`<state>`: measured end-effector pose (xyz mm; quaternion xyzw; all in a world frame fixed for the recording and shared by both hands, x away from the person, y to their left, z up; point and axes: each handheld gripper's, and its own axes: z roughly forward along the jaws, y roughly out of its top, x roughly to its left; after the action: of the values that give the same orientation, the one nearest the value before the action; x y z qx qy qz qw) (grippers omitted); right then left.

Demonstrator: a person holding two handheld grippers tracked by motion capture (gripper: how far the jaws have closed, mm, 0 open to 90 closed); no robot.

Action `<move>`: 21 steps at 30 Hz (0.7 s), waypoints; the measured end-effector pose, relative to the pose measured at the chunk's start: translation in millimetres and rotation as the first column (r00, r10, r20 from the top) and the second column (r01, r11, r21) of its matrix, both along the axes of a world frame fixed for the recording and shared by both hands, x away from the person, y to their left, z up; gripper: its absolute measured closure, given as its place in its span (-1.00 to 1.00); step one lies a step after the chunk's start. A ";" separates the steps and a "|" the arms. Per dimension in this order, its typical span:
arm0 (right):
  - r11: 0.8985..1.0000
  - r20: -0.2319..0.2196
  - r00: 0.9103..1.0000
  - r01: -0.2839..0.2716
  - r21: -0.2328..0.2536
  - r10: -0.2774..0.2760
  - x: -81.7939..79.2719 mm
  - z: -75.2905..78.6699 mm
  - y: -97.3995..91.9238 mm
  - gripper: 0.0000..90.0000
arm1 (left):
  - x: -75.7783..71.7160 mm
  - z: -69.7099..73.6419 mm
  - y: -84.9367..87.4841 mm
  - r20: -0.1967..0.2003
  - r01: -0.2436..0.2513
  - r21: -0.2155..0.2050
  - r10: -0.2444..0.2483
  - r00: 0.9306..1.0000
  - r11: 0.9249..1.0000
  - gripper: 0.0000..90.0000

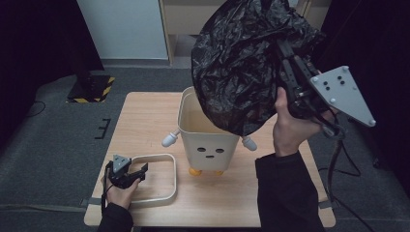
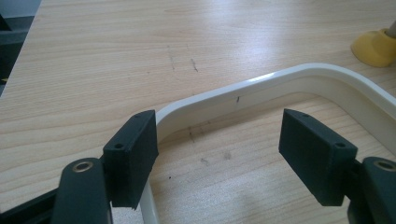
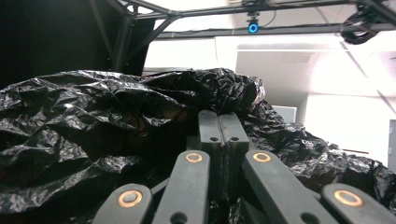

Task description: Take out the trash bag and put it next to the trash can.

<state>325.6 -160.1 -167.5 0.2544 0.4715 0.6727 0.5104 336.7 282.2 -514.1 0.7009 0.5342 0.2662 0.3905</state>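
A crumpled black plastic bag point(image 1: 241, 63) hangs in the air over the open top of a cream bin point(image 1: 209, 147), its lower end dipping to the bin's mouth. The bin has a drawn face, small white arms and yellow feet. My right gripper point(image 1: 284, 50) is raised at the bag's right side and shut on a fold of it; its jaws point(image 3: 223, 125) meet with bag point(image 3: 84, 121) bunched around them. A cream ring frame point(image 1: 167, 193) lies flat at front left. My left gripper point(image 2: 224, 154) is open, its jaws astride a corner of the ring point(image 2: 261, 84).
The wooden table point(image 1: 145, 116) sits on grey carpet. One yellow foot of the bin point(image 2: 376, 46) stands just beyond the ring. A yellow-and-black striped base point(image 1: 92, 87) stands on the floor at back left. Cables trail off the table's right edge.
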 end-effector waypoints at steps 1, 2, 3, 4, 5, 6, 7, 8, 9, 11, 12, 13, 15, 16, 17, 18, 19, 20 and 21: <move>1.000 0.003 1.000 0.008 0.001 -0.008 -0.5 0.8 -3.4 1.00 | 0.1 -0.2 0.1 -0.002 0.000 0.000 0.000 1.000 1.000 -0.39; 1.000 0.004 1.000 0.017 0.001 -0.017 -0.8 1.4 -7.0 1.00 | 0.2 -0.5 0.0 -0.004 0.000 -0.001 0.000 1.000 1.000 -0.38; 1.000 0.005 1.000 0.023 0.006 -0.023 -1.0 1.7 -10.6 1.00 | 0.4 -0.7 -0.1 -0.005 0.000 -0.001 0.000 1.000 1.000 -0.39; 0.999 0.005 1.000 0.031 0.013 -0.031 -1.3 1.8 -14.0 1.00 | 0.5 -0.9 -0.2 -0.007 0.000 0.000 0.000 1.000 1.000 -0.39; 0.999 0.005 0.999 0.038 0.014 -0.038 -1.5 1.6 -17.5 1.00 | 0.6 -1.2 -0.5 -0.007 0.001 -0.001 -0.001 1.000 1.000 -0.38; 0.999 0.008 0.999 0.047 0.016 -0.047 -1.5 1.1 -20.8 1.00 | 0.7 -1.4 -0.7 -0.008 0.001 -0.001 -0.001 1.000 1.000 -0.39; 0.998 0.007 0.998 0.058 0.016 -0.058 -1.6 0.5 -24.3 1.00 | 0.8 -1.4 -0.9 -0.009 0.003 0.002 -0.003 1.000 1.000 -0.38; 0.998 0.007 0.998 0.060 0.026 -0.060 -1.8 0.0 -27.5 1.00 | 0.9 -1.5 -1.1 -0.010 0.004 0.004 -0.004 1.000 1.000 -0.38; 0.997 0.009 0.998 0.068 0.027 -0.069 -1.8 -0.6 -30.9 1.00 | 0.9 -1.5 -1.1 -0.011 0.005 0.006 -0.005 1.000 1.000 -0.38; 0.996 0.008 0.997 0.080 0.035 -0.080 -2.1 -1.6 -36.9 1.00 | 0.8 -1.4 -0.8 -0.012 0.007 0.008 -0.006 1.000 1.000 -0.38; 0.996 0.007 0.996 0.087 0.036 -0.087 -1.9 -2.3 -39.4 1.00 | 0.7 -1.5 -0.8 -0.012 0.007 0.008 -0.007 1.000 1.000 -0.38; 0.995 0.006 0.996 0.093 0.032 -0.093 -1.5 -3.4 -42.1 1.00 | 0.7 -1.5 -0.8 -0.012 0.006 0.008 -0.006 1.000 1.000 -0.38; 0.994 -0.003 0.994 0.108 0.026 -0.108 -0.3 -7.3 -46.9 1.00 | 0.7 -1.5 -0.8 -0.012 0.007 0.008 -0.007 1.000 1.000 -0.38; 0.993 -0.010 0.993 0.116 0.022 -0.116 0.6 -10.3 -49.0 1.00 | 0.7 -1.5 -0.7 -0.013 0.008 0.009 -0.008 1.000 1.000 -0.38; 0.992 -0.017 0.992 0.123 0.019 -0.123 1.8 -13.9 -51.2 1.00 | 0.7 -1.5 -0.7 -0.013 0.009 0.011 -0.009 1.000 1.000 -0.38; 0.992 -0.026 0.992 0.127 0.015 -0.126 3.5 -17.9 -53.3 1.00 | 0.6 -1.6 -0.8 -0.014 0.010 0.011 -0.010 1.000 1.000 -0.38; 0.991 -0.035 0.990 0.134 0.008 -0.133 5.3 -22.3 -55.6 1.00 | 0.6 -1.6 -0.9 -0.014 0.011 0.012 -0.011 1.000 1.000 -0.38; 0.990 -0.050 0.989 0.137 0.008 -0.137 7.2 -26.8 -57.8 1.00 | 0.6 -1.6 -0.9 -0.014 0.012 0.013 -0.012 1.000 1.000 -0.38; 0.990 -0.057 0.989 0.140 0.010 -0.139 9.1 -31.2 -60.4 1.00 | 0.6 -1.7 -1.0 -0.014 0.012 0.014 -0.011 1.000 1.000 -0.38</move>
<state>334.7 -220.4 -198.6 0.3090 0.4621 0.6312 0.5409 337.3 281.2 -515.8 0.7087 0.5310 0.2627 0.3832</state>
